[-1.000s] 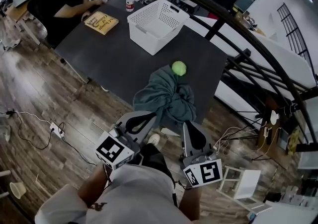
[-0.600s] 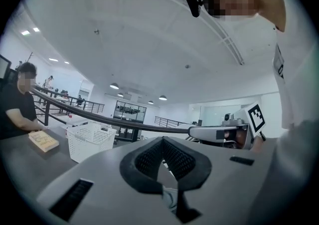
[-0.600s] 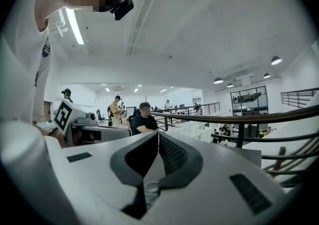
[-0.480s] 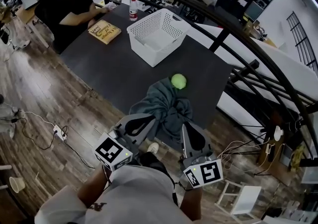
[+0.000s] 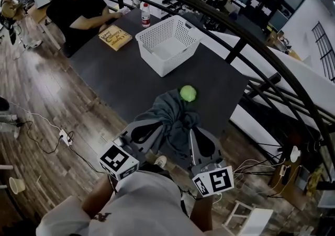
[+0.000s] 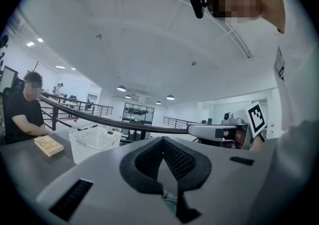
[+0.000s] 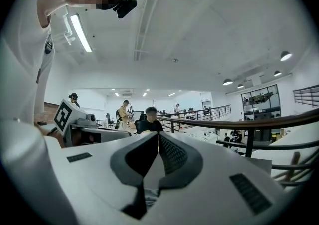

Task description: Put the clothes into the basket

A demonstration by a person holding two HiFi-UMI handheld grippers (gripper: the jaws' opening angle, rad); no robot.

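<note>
A teal cloth lies bunched at the near edge of the dark table, part of it hanging over that edge. A green ball rests against its far side. My left gripper and right gripper are side by side at the cloth's near part, both pointing level. In the left gripper view the jaws are shut, with a bit of cloth beneath them. The right gripper view shows the same: jaws shut, cloth underneath. The white perforated basket stands farther back on the table.
A person sits at the table's far left corner, by a yellow book and a bottle. A black curved railing runs behind and right of the table. Cables and a power strip lie on the wooden floor.
Both grippers have moved forward towards the table, and the cloth's hanging part is gathered up more tightly between them. The basket, the ball and the book keep their places on the table.
</note>
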